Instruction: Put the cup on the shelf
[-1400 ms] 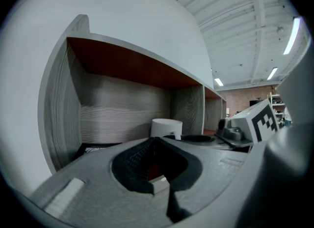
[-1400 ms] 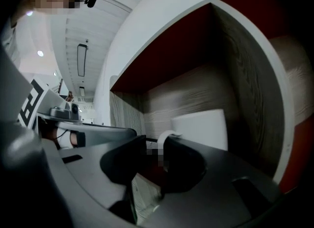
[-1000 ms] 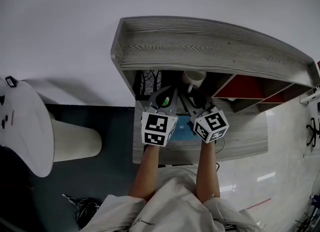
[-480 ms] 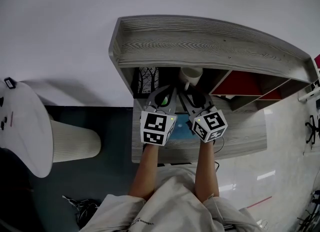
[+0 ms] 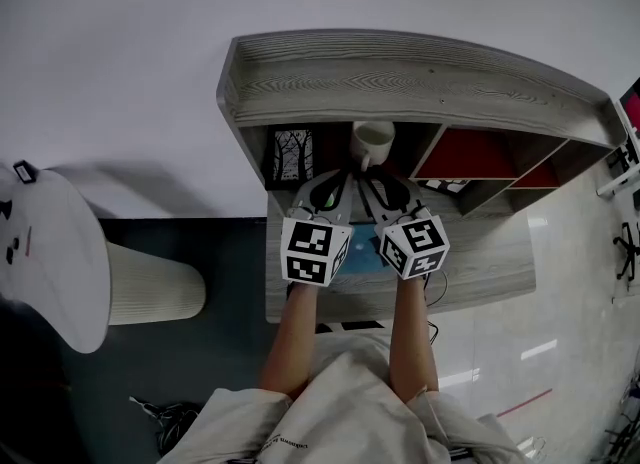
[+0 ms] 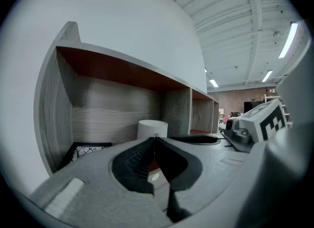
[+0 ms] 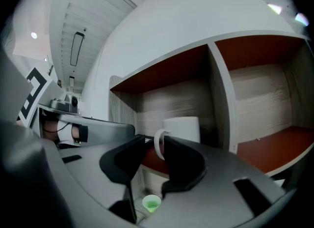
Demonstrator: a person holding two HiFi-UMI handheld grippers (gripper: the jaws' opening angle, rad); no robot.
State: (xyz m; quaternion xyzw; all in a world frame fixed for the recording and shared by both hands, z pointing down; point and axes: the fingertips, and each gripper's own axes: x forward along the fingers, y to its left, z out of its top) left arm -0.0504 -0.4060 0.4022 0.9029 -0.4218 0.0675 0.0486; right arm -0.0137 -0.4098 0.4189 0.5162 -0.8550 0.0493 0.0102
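1. White wall backs a grey wooden shelf (image 5: 400, 82) in the head view; a white cup (image 5: 373, 138) stands in one compartment, with the left gripper (image 5: 333, 185) and right gripper (image 5: 380, 185) just before it
2. Left gripper view: jaws pressed together on nothing, cup (image 6: 152, 127) beyond their tips
3. Right gripper view: jaws apart, cup (image 7: 182, 128) handle showing in the gap

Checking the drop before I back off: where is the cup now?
In the head view the cup stands in the shelf's leftmost compartment, right of the picture frame and just ahead of the right gripper, whose jaws are apart.
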